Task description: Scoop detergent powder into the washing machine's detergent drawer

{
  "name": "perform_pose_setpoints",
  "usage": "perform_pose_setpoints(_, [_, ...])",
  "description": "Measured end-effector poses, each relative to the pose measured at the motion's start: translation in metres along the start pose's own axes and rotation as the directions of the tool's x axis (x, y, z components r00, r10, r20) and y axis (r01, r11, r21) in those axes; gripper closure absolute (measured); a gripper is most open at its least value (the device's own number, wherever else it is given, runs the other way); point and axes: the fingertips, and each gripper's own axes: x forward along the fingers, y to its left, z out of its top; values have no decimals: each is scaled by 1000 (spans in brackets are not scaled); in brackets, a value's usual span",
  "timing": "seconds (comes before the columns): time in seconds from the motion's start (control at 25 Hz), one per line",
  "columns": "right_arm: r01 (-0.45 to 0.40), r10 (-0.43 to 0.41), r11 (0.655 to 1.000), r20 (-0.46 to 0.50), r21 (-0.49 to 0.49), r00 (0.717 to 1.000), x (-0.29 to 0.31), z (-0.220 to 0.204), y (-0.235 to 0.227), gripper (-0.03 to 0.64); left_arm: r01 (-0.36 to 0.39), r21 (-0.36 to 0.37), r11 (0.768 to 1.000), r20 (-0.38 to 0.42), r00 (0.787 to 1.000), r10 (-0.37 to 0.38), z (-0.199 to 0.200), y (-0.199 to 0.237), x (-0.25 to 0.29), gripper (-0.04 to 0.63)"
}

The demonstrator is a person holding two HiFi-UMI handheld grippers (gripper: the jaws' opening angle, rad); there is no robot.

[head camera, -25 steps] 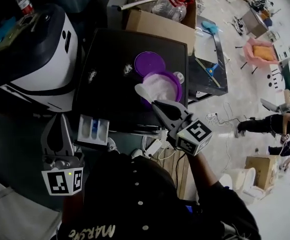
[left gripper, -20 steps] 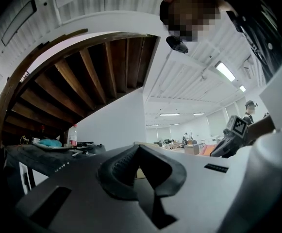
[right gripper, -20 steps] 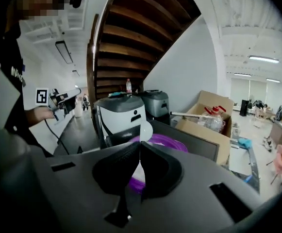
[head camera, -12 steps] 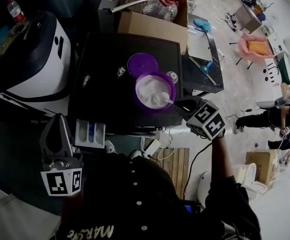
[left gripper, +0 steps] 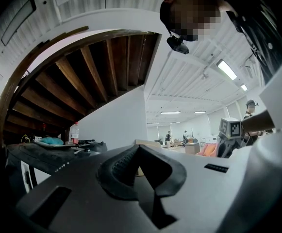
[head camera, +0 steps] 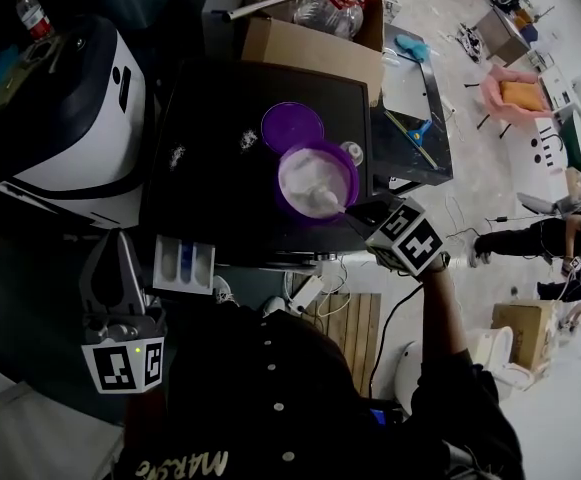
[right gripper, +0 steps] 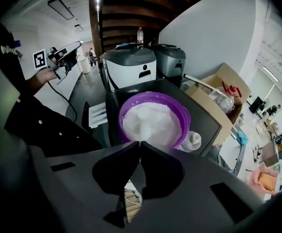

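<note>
A purple bowl [head camera: 282, 183] [right gripper: 121, 123] heaped with white detergent powder [head camera: 313, 176] [right gripper: 155, 119] stands on the black table [head camera: 220, 203]. My right gripper [head camera: 356, 211] [right gripper: 140, 143] is at the bowl's near right rim, shut on the handle of a white spoon [head camera: 330, 203] [right gripper: 141, 130] whose tip lies in the powder. The white detergent drawer [head camera: 183, 265] [right gripper: 98, 114] sticks out below the table's front left edge, beside the washing machine [head camera: 80, 118] [right gripper: 131, 67]. To the left of the drawer my left gripper [head camera: 120, 240] [left gripper: 139, 148] points upward, shut and holding nothing.
The bowl's purple lid [head camera: 292, 126] lies just behind it, and a small white cap [head camera: 352, 152] [right gripper: 193, 141] sits to its right. Spilled powder spots [head camera: 178, 154] dot the table. An open cardboard box [head camera: 315, 43] with a plastic jug stands behind the table.
My right gripper has swung right and the spoon, earlier held up at the bowl's near left, now dips into the powder. The left gripper has stayed put.
</note>
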Motion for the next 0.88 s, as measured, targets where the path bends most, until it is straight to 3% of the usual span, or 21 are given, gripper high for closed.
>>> perform_pose_setpoints(0.08, [1, -1, 1000, 9, 18, 1000, 0, 0, -1, 566, 0, -1, 1000, -1, 1000, 0, -1, 0, 1, 589])
perform_pose_setpoints(0.16, [-23, 23, 999, 22, 40, 1000, 0, 0, 1, 427, 2, -2, 1000, -1, 1000, -2, -1, 0, 2, 589])
perform_pose_setpoints(0.44, [-13, 8, 997, 63, 82, 998, 0, -2, -4, 426, 14, -2, 1000, 3, 1000, -14, 0, -3, 5, 589])
perform_pose_setpoints(0.56, [34, -47, 995, 147, 95, 988, -8, 6, -13, 426, 14, 0, 1000, 4, 1000, -14, 1, -3, 6, 589])
perform_pose_setpoints(0.64, [82, -123, 986, 295, 148, 948, -25, 21, -20, 470, 8, 2, 1000, 6, 1000, -8, 1, -2, 6, 589])
perform_pose_setpoints(0.72, [96, -196, 966, 439, 240, 877, -44, 34, -25, 575, 3, 3, 1000, 13, 1000, -3, 3, 0, 6, 589])
perform_pose_setpoints(0.88, [116, -285, 941, 559, 319, 778, -62, 39, -25, 583, 4, 9, 1000, 28, 1000, -4, 7, 0, 7, 589])
